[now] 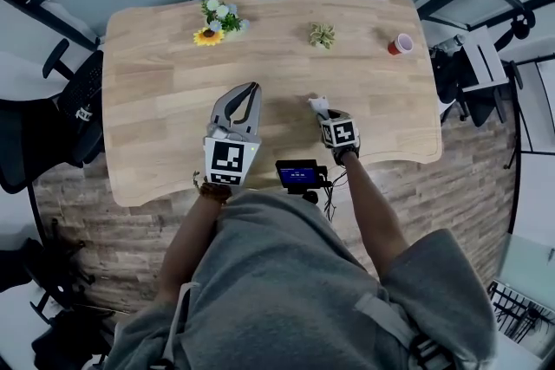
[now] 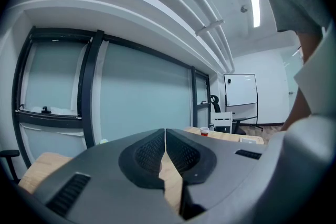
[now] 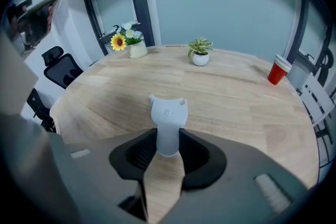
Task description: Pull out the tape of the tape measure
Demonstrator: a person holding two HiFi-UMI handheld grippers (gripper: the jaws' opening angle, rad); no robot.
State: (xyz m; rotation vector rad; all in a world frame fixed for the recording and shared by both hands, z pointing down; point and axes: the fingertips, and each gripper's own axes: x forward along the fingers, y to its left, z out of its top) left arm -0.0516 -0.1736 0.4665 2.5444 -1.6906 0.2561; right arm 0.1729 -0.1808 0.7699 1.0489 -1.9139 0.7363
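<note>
Right tongs (image 3: pixel 168 138) clamp tape measure (image 3: pixel 168 113); left tongs (image 2: pixel 165 139) together; flowers (image 3: pixel 126 40), plant (image 3: pixel 199 51), red cup (image 3: pixel 278 71) well beyond.

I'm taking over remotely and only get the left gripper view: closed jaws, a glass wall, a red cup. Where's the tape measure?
Observer: Between the jaws of the right gripper. It's a pale grey tape measure, with the pads against its sides and its top sticking out past them.
Operator: Where's my left gripper relative to that?
Observer: In the head view, the left gripper is to its left over the wooden table, apart from it and holding nothing.
Operator: Anything else on the table?
Observer: A bunch of sunflowers and a small potted plant sit at the far edge, well away from both grippers.
</note>
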